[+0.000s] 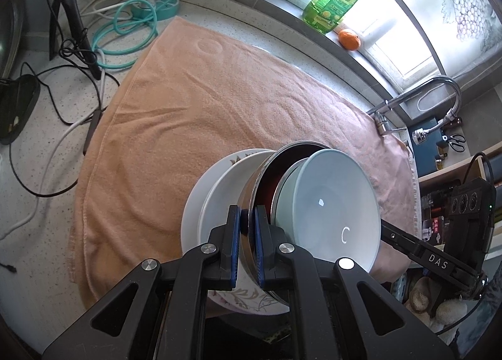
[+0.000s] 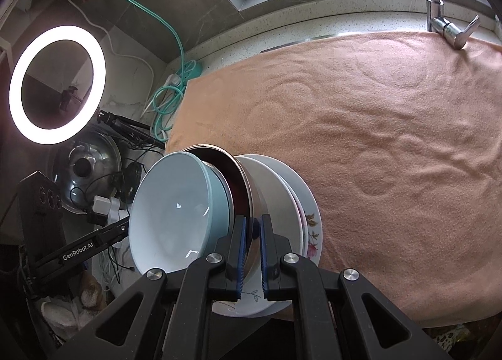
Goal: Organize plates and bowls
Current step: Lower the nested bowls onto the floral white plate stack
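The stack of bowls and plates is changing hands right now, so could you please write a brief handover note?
Left gripper: shut on the steel bowl rim.
Right gripper: shut on the same rim, opposite side.
Stack: light blue bowl nested in the steel bowl, above a white plate and a floral plate, over the near edge of the peach towel.
Done: dishes nested together.
Left: whether the stack rests on the towel is unclear; settle it, then release both grippers.
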Tool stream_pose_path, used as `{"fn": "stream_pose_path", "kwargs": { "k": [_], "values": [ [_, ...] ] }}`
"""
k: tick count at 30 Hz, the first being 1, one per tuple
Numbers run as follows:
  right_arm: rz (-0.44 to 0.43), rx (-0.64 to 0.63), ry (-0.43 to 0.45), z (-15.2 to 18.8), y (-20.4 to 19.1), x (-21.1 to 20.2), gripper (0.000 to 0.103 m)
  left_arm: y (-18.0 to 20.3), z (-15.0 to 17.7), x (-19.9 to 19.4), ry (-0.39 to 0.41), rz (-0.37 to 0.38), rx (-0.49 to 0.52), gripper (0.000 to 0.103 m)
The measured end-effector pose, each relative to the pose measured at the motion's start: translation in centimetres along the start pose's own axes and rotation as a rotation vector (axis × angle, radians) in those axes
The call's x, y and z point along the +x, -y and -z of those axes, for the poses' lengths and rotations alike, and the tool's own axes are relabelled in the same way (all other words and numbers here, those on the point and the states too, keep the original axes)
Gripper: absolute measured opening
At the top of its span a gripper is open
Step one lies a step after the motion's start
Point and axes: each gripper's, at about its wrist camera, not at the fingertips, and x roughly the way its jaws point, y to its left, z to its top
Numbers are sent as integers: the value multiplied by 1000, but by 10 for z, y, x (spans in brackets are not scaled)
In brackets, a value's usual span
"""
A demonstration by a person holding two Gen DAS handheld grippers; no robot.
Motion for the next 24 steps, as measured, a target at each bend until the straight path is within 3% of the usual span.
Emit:
{"fn": "stream_pose_path", "kwargs": {
  "k": [24],
  "values": [
    [-6, -21, 0, 8, -2, 2, 8, -5, 8, 5, 1, -19, -14, 7]
  ]
}}
